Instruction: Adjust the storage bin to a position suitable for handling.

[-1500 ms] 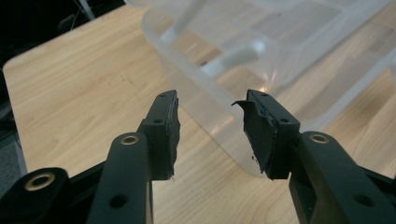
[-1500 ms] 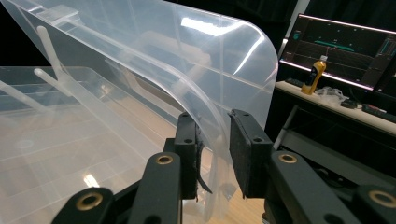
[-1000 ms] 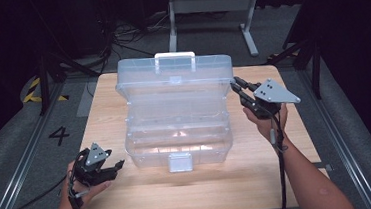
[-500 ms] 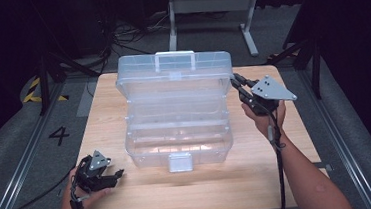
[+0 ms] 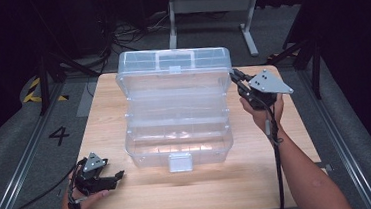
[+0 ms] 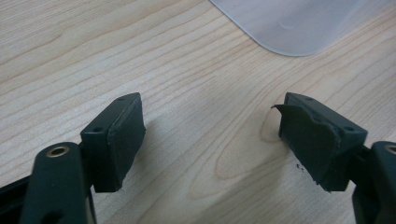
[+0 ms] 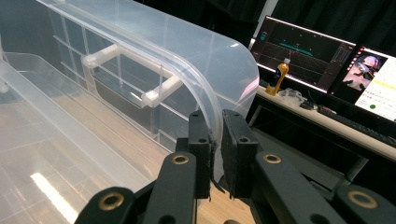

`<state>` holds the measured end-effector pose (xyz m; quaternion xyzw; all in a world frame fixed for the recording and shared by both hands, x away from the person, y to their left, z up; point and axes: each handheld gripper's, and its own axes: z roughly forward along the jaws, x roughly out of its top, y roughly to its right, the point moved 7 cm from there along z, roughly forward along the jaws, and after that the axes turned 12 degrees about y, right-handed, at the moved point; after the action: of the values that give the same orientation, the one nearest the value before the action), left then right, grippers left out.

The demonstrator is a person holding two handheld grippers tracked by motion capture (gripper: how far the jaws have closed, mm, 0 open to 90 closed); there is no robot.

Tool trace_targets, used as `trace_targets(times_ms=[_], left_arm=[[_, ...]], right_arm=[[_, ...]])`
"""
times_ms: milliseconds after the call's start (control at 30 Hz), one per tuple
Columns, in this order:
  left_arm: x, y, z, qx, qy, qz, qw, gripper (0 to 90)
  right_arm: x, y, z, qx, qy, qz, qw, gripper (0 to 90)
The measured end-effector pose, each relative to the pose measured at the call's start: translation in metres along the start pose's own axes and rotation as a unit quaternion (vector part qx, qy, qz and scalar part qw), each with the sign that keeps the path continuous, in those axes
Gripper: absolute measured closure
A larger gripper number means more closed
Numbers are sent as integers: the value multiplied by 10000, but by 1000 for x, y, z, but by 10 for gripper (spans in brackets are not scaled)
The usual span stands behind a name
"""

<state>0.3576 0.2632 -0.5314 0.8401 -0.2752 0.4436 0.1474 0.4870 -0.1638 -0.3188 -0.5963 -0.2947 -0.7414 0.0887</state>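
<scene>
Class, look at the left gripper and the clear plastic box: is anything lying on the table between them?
Nothing visible. The left gripper, jaws open, sits near the table's front left corner, and bare wooden table lies between it and the clear plastic box. The right gripper already clamps the box's lid edge.

Storage box: clear, colourless plastic, frosted-white latch and handle. Table: light wood, fine grain lines. Left gripper and right gripper: black, each with grey triangular plate. Floor: grey, black "4", yellow-black hazard stripes. Bottle on far desk: orange-yellow.
</scene>
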Motion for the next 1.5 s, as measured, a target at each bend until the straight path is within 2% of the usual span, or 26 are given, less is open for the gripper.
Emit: trace_targets(times_ms=[200, 633, 1500], left_arm=[[0, 0, 0, 54, -14, -71, 10000, 193], [0, 0, 1, 103, -18, -67, 9999, 186], [0, 0, 1, 119, -8, -77, 9999, 185]], right_arm=[[0, 3, 4, 23, -38, 68, 10000, 834], [1, 10, 15, 10, -146, 149, 9998, 839], [-2, 28, 44, 27, -508, 615, 9968, 844]])
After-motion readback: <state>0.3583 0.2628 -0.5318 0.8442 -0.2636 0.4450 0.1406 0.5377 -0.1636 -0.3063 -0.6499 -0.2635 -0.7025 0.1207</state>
